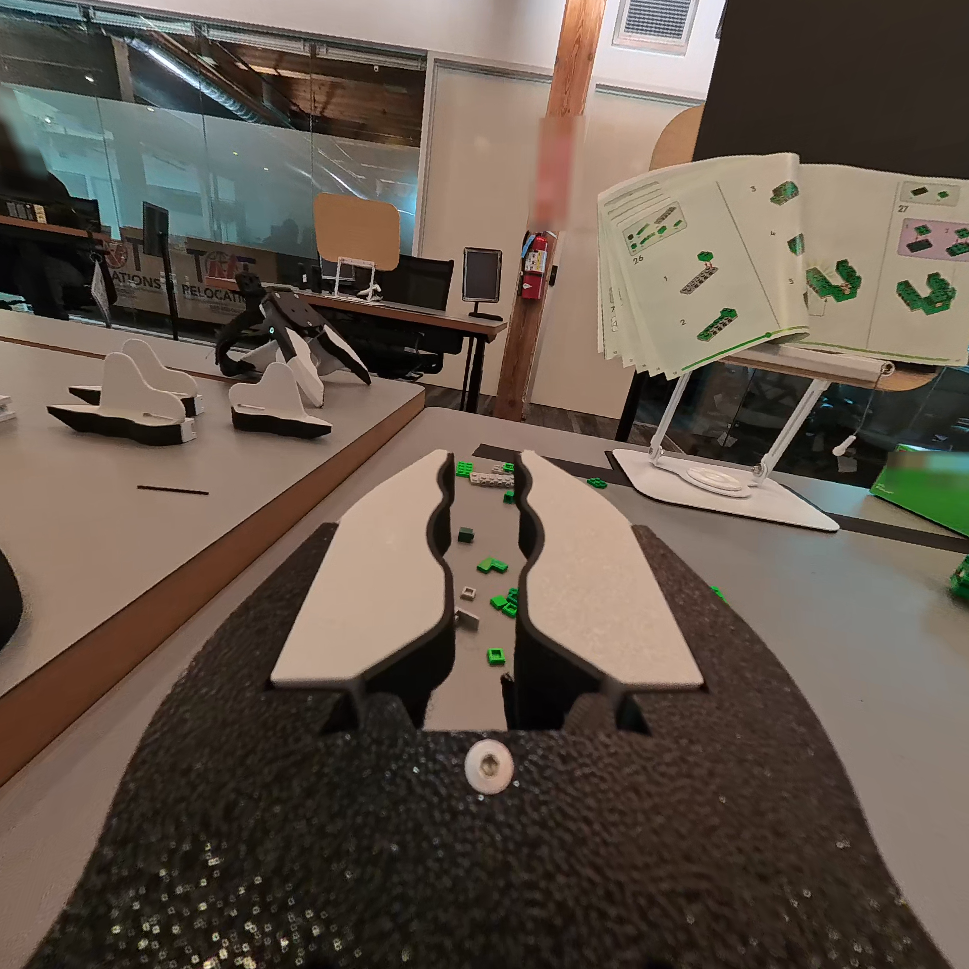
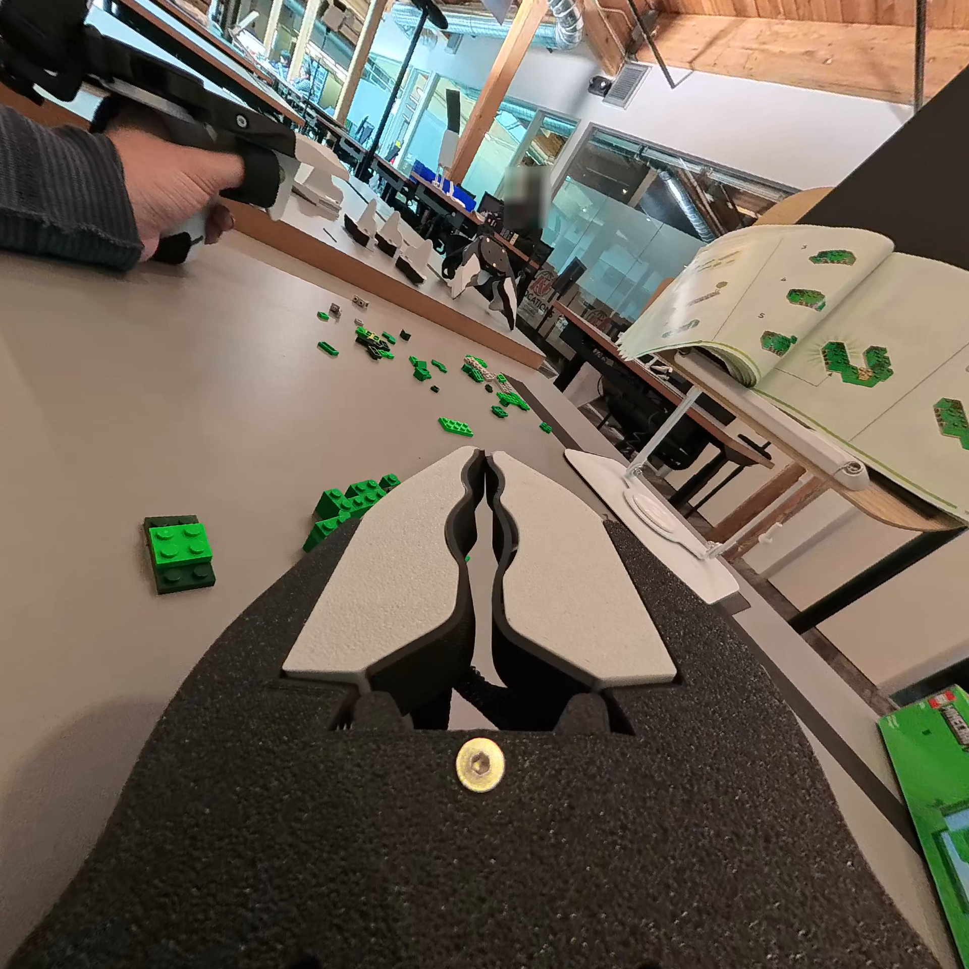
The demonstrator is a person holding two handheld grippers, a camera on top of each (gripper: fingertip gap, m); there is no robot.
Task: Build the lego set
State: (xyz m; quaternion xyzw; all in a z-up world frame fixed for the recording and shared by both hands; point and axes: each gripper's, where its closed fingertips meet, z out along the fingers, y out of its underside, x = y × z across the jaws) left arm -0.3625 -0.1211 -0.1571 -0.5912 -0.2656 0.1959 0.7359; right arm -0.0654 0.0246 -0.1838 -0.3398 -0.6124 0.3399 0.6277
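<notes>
Left claw (image 1: pixel 485 461) is spread over small bricks (image 1: pixel 493 566) on tabletop (image 1: pixel 786 629), ready to pick. Right claw (image 2: pixel 485 459) is pressed together, w/ nothing.

A grey table (image 2: pixel 157 398) carries everything. A white book stand (image 2: pixel 655 519) sits on it near the far edge. Left of the stand lie loose green and grey bricks (image 2: pixel 419 367), nearer, a green brick pile (image 2: pixel 351 498) and a dark green plate topped by a light one (image 2: pixel 178 550). Right of the stand lies a green box (image 2: pixel 928 786).
</notes>
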